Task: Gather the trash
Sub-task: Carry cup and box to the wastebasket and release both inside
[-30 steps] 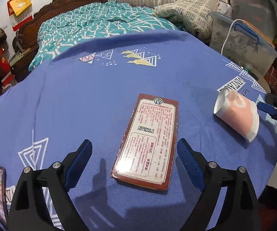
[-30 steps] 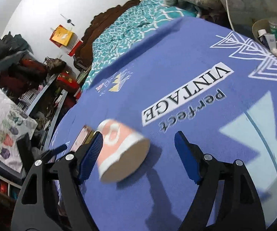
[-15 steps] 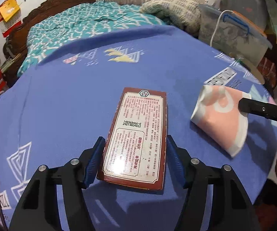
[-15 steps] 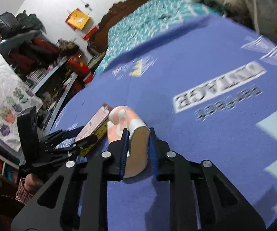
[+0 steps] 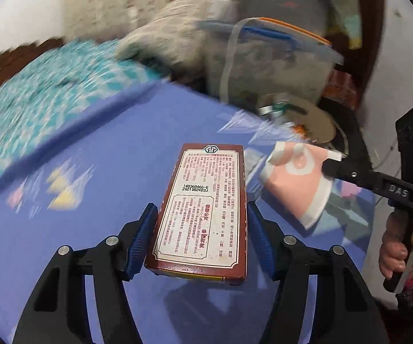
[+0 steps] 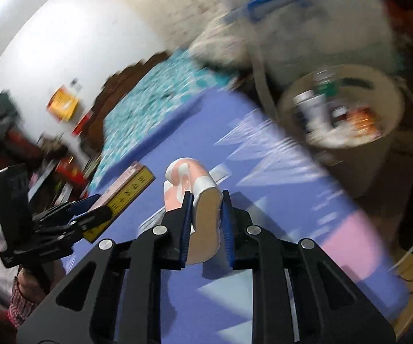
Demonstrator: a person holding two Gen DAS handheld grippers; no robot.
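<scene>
**Both pieces of trash off the table now**

Since a second ago both grippers went from hanging open over their targets to clamped and lifted. Left gripper (image 5: 200,240) has its blue pads squeezed on the long sides of the red box (image 5: 206,209), label side up, and the box's shadow sits clear below it on the blue tablecloth (image 5: 77,258). Right gripper (image 6: 205,223) is pinched tight on the pink paper cup (image 6: 197,200), squashing its open end flat; the cup is also off the cloth. Both are held side by side, near the table's edge. Just past that edge sits a tan bin (image 6: 378,154) with bottles and wrappers inside. Background is badly motion-blurred, so I can't make out much else.
</scene>
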